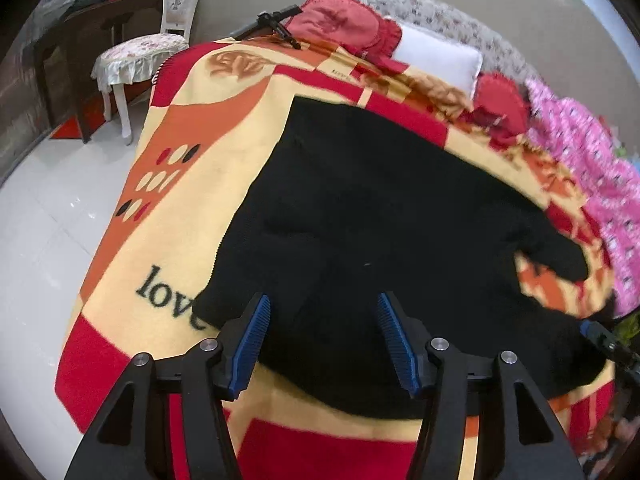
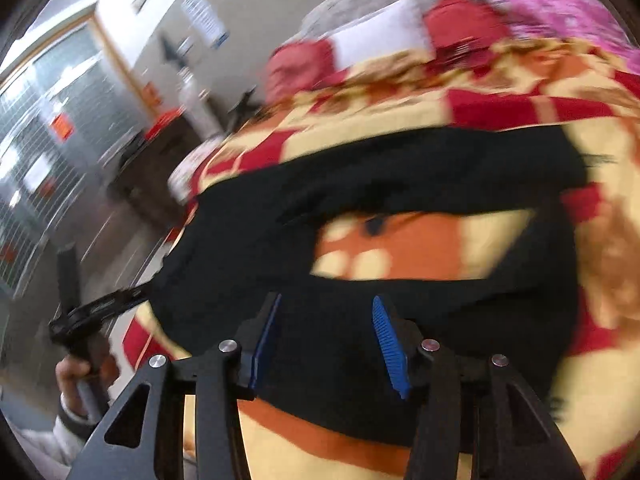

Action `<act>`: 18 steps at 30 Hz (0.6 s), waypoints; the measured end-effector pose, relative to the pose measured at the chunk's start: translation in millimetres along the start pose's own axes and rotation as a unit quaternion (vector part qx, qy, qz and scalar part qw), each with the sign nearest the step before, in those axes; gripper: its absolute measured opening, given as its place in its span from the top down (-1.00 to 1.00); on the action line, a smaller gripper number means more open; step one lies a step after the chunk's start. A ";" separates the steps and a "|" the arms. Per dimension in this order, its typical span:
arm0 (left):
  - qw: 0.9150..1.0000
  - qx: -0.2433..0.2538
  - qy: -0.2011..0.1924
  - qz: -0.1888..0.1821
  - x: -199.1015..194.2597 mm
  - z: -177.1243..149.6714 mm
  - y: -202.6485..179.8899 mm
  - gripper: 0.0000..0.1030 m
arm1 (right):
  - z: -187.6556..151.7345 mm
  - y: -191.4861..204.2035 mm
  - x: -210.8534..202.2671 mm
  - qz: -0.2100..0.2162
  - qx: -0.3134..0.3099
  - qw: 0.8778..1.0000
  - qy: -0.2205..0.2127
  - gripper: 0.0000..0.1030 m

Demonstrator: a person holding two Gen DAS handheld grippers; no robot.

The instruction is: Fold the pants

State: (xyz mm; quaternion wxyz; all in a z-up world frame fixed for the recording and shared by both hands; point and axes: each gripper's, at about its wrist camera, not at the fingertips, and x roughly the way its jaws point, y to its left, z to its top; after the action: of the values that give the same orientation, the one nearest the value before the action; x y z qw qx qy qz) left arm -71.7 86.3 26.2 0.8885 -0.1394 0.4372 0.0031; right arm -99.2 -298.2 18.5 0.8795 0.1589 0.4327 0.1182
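Observation:
Black pants (image 1: pixel 384 216) lie spread on a red, orange and cream blanket (image 1: pixel 168 208) on a bed. My left gripper (image 1: pixel 324 308) is open, blue pads apart, hovering over the near edge of the pants and holding nothing. In the blurred right wrist view the pants (image 2: pixel 400 172) form a loop with blanket showing through the gap. My right gripper (image 2: pixel 328 312) is open just above the near band of black cloth, empty. The left gripper's handle (image 2: pixel 80 312) and the hand holding it show at the left.
Red cushions (image 1: pixel 344 20), a white pillow (image 1: pixel 436 56) and a pink quilt (image 1: pixel 592 168) lie at the bed's far side. A white chair (image 1: pixel 144 52) and dark table (image 1: pixel 80 40) stand on the tiled floor left of the bed. A black tool (image 1: pixel 272 24) rests at the bed's far corner.

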 end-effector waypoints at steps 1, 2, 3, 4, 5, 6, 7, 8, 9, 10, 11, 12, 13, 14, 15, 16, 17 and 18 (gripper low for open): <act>1.000 0.003 0.002 0.007 7.6 0.7 -2.0 -0.11 | -0.9 6.3 9.1 0.004 -0.009 1.000 0.009 0.05; 1.000 0.003 0.005 0.011 14.7 1.9 -4.4 -0.12 | -4.1 14.1 18.8 0.006 -0.019 1.000 0.020 0.05; 1.000 0.002 0.005 0.013 18.1 1.3 -5.3 -0.13 | -6.5 18.8 28.8 0.008 -0.027 0.999 0.032 0.05; 1.000 0.006 -0.005 0.014 19.4 2.2 -5.4 -0.16 | -9.9 22.3 42.5 0.007 -0.036 0.998 0.052 0.05; 1.000 0.009 -0.006 0.018 20.4 3.0 -8.1 -0.17 | -11.5 23.5 51.2 0.003 -0.040 0.997 0.064 0.03; 1.000 0.011 -0.003 0.020 21.8 4.3 -11.9 -0.17 | -13.9 23.9 57.8 -0.005 -0.046 0.996 0.073 0.04; 1.000 0.014 0.001 0.022 22.3 5.6 -14.3 -0.18 | -13.9 26.4 56.2 -0.006 -0.057 0.997 0.059 -0.02; 1.000 0.016 0.003 0.024 22.0 7.0 -16.6 -0.18 | -12.3 27.6 56.4 -0.002 -0.059 0.996 0.065 -0.05; 1.000 0.019 0.003 0.025 21.2 10.4 -18.5 -0.18 | -10.1 26.2 56.0 0.002 -0.057 0.996 0.076 -0.09; 1.000 0.018 0.001 0.024 20.4 13.9 -19.2 -0.18 | -4.9 26.3 55.0 0.005 -0.058 0.995 0.077 -0.09; 1.000 0.016 -0.002 0.020 19.5 16.5 -18.5 -0.18 | 2.2 27.0 52.6 0.004 -0.064 0.995 0.070 -0.09; 1.000 0.013 -0.007 0.017 18.9 20.9 -19.5 -0.18 | 10.4 27.9 50.9 0.000 -0.068 0.996 0.064 -0.11; 1.000 0.011 -0.011 0.016 19.5 24.2 -20.4 -0.21 | 17.9 30.5 52.0 -0.004 -0.072 0.996 0.059 -0.15; 1.000 0.010 -0.013 0.018 21.4 26.3 -21.2 -0.23 | 24.9 31.7 51.7 -0.004 -0.078 0.996 0.052 -0.21; 1.000 0.011 -0.013 0.020 23.8 28.2 -22.8 -0.23 | 33.7 34.7 52.6 -0.001 -0.084 0.996 0.041 -0.23; 1.000 0.014 -0.012 0.022 26.6 29.1 -24.6 -0.23 | 44.2 37.0 53.6 0.004 -0.090 0.996 0.027 -0.31; 1.000 0.016 -0.010 0.024 29.0 28.6 -25.0 -0.23 | 53.0 40.7 56.9 0.004 -0.096 0.995 0.016 -0.36; 0.999 0.020 -0.006 0.029 32.8 29.0 -27.0 -0.23 | 63.4 44.4 62.3 0.002 -0.103 0.995 0.007 -0.42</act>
State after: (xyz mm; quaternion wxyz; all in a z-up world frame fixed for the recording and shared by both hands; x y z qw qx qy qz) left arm -25.5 63.8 24.1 0.8935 -0.1091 0.4352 0.0206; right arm -14.4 -246.9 26.8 0.8877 0.0675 0.4243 0.1654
